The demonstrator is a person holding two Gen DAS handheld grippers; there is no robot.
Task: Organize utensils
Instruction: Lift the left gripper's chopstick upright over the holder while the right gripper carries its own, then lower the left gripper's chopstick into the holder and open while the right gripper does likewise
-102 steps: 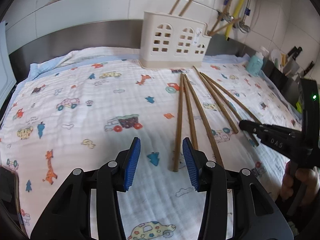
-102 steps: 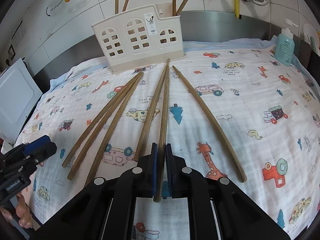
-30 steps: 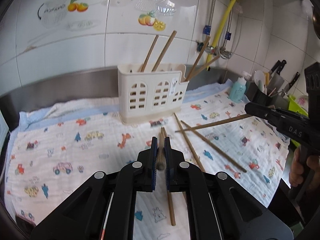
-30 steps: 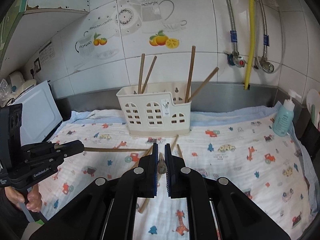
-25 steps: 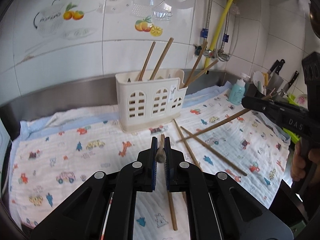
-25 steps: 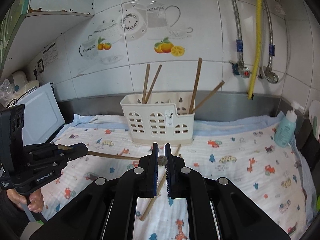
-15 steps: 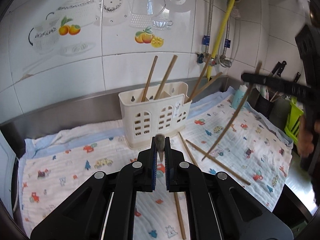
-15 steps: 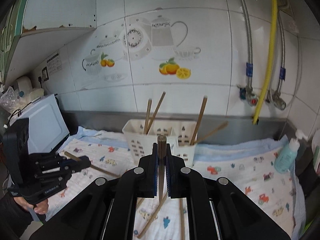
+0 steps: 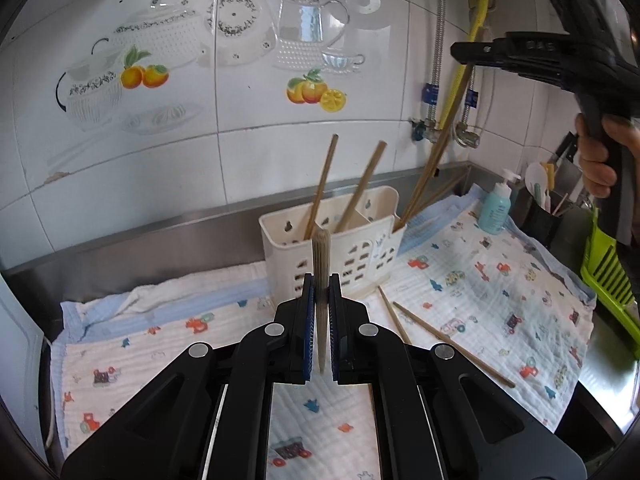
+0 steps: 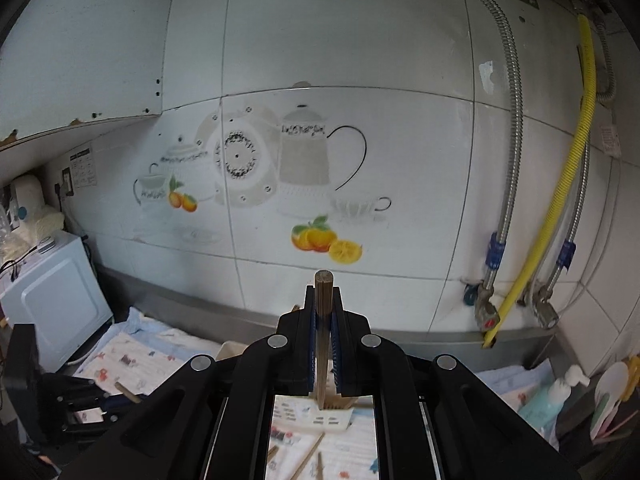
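My left gripper (image 9: 321,292) is shut on a brown chopstick (image 9: 321,256) that stands on end between its blue pads. Just beyond it sits the cream utensil holder (image 9: 360,256) on the printed cloth (image 9: 500,280), with two chopsticks (image 9: 320,188) leaning in its left part. My right gripper (image 10: 323,306) is shut on another chopstick (image 10: 323,280) and is raised high, facing the tiled wall. In the left wrist view the right gripper (image 9: 460,50) hangs at the upper right; its chopstick (image 9: 436,148) slants down to the holder's right end. Two chopsticks (image 9: 444,338) lie on the cloth.
A teal soap bottle (image 9: 496,208), a dark pot of kitchen tools (image 9: 540,208) and a green rack (image 9: 608,264) stand at the right. A yellow hose (image 10: 560,208) and metal pipes run down the wall. A white appliance (image 10: 56,304) stands at the left.
Both grippers have risen with their chopsticks. The right one climbed much higher, and its chopstick swung from nearly flat over the cloth to steeply hanging toward the holder.
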